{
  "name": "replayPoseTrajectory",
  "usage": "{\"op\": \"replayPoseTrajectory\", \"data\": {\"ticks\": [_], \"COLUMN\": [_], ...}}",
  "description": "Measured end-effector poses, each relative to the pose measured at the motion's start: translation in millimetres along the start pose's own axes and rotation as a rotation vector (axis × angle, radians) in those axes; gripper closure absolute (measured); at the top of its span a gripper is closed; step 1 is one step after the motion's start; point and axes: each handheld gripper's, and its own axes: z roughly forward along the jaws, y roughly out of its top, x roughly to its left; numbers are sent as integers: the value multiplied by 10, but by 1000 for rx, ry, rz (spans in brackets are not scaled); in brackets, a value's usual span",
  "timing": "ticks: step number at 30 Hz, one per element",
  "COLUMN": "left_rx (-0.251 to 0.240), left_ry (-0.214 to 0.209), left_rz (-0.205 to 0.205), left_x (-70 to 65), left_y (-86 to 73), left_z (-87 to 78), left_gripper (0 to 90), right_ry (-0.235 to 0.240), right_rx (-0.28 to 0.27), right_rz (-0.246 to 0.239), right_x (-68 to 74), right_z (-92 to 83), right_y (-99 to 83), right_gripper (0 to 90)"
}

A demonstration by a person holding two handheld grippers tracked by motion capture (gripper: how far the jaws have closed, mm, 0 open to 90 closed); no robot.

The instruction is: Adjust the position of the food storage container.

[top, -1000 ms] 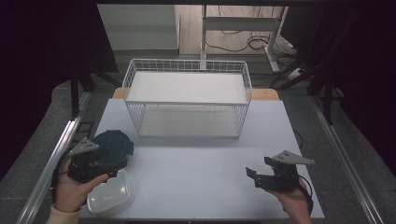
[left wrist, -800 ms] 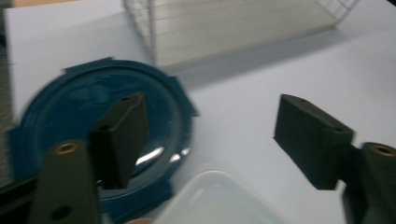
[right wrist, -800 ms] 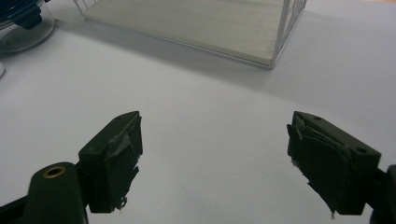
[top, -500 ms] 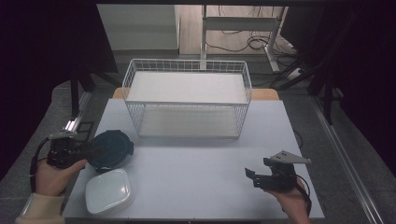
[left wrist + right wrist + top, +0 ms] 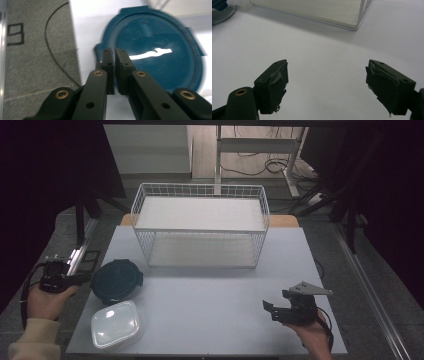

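The left claw [image 5: 114, 53] has just been closing and now pinches a tab of the blue lid [image 5: 160, 52]; the right claw [image 5: 327, 85], well right of the lid, gapes wide over the table [image 5: 210, 305].

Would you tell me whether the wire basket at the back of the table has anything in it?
Empty: through the wire basket's mesh only its bare pale floor shows.

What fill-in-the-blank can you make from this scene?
1. The round container left of the wire basket is dark ____.
2. The right tongs stand ____, with nothing between them.
3. The clear container nearest the person is ____ in outline, with rounded corners.
4. The wire basket is ____ in colour.

Missing words: blue; open; square; white.
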Motion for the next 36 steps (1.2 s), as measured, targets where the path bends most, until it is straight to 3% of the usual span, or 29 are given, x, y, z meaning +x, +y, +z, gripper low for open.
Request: {"op": "replayPoseTrajectory", "data": {"ticks": [5, 10, 21, 27, 36], "left_rx": [51, 76, 86, 91, 90], "left_ry": [39, 23, -29, -7, -15], "left_rz": [-36, -58, -61, -76, -74], "left_x": [156, 235, 197, 152, 54], "left_y": [-82, -111, -109, -81, -51], "left_z": [108, 215, 301, 313, 354], "left_gripper": [896, 899, 900, 900, 900], "right_ry": [-1, -4, -7, -7, -3], "right_rx": [4, 12, 16, 17, 26], "right_rz": [4, 5, 9, 11, 3], "right_x": [-2, -1, -13, -15, 4], "right_z": [13, 28, 32, 34, 61], "right_y": [-4, -11, -18, -19, -19], "right_gripper": [176, 176, 176, 176, 176]}}
